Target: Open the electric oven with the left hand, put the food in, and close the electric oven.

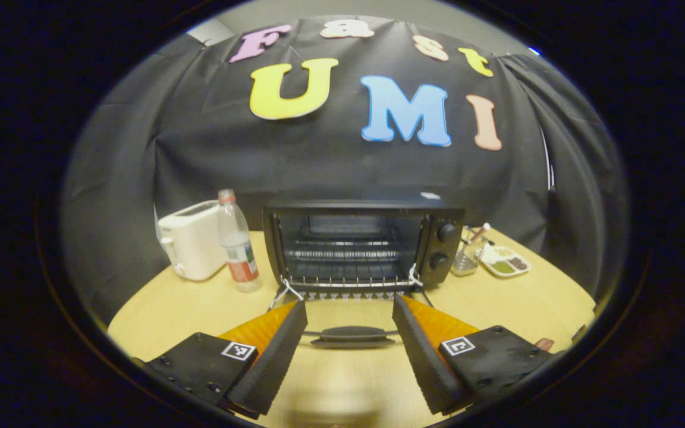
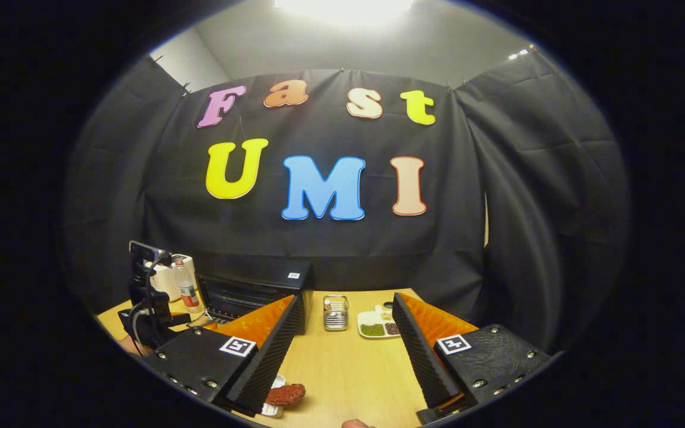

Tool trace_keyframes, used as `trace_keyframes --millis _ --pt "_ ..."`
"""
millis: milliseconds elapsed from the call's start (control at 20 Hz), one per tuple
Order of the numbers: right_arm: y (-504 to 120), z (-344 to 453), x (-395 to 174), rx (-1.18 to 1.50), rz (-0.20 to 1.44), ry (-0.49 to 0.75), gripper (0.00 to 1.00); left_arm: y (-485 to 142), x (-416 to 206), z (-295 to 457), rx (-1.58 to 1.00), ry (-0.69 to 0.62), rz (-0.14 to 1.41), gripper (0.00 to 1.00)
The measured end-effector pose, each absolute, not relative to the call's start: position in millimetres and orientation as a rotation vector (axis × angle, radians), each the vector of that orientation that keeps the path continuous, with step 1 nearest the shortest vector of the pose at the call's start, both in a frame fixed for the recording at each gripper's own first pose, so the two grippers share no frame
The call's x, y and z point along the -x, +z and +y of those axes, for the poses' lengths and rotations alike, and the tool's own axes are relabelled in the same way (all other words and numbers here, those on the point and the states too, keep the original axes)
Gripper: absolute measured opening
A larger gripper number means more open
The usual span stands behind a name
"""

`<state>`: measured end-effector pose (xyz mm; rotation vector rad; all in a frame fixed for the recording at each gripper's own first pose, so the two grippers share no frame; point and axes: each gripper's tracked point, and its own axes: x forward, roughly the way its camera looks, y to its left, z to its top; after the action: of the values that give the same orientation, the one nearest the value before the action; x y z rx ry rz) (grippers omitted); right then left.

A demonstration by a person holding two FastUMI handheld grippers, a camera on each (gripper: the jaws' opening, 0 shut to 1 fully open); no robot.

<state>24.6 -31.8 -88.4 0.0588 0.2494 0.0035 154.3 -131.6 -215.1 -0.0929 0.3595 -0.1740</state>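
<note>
Likely staged recording booth: black cloth wall, tabletop appliances.

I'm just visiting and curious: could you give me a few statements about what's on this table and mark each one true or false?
1. The oven door is open. True: it lies folded down, handle toward the left claw.
2. Food already sits on the oven rack. False: the rack looks bare; the reddish food lies on the table by the right claw.
3. A water bottle stands between the toaster and the oven. True.
4. The left claw grips the door handle. False: its fingers are spread apart, touching nothing.
</note>
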Motion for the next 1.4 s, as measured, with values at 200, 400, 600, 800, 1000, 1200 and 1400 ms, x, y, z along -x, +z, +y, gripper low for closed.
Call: trace_keyframes --millis 200,400,600,800,1000,1200,1400 --pt "-122.4 -16.3 -32.4 -0.182 0.34 0.07 0.95 -143.1 -141.1 -100.7 0.089 -0.14 0.219 0.91" --pt "-166.7 0.1 -30.7 -0.261 0.486 0.14 0.96 -92.8 -120.0 -73.4 0.103 -0.11 0.132 1.0" --pt "-195.0 12.0 -27.4 -0.295 0.569 0.194 0.98 -56.5 -95.1 -54.4 0.111 -0.089 0.071 1.0" --pt "-228.8 25.5 -21.9 -0.326 0.662 0.242 0.98 -44.6 -74.5 -31.4 0.1 -0.044 0.053 1.0" --pt "-259.5 36.0 -14.4 -0.379 0.762 0.271 0.98 -40.4 -63.0 -6.8 0.075 0.011 0.054 1.0" --pt "-285.7 44.7 -10.0 -0.486 0.857 0.273 0.98 -26.8 -54.2 15.9 0.082 0.068 0.024 1.0" --pt "-303.7 49.3 -4.3 -0.556 0.925 0.266 0.96 -30.7 -45.3 33.6 0.076 0.103 0.033 1.0"
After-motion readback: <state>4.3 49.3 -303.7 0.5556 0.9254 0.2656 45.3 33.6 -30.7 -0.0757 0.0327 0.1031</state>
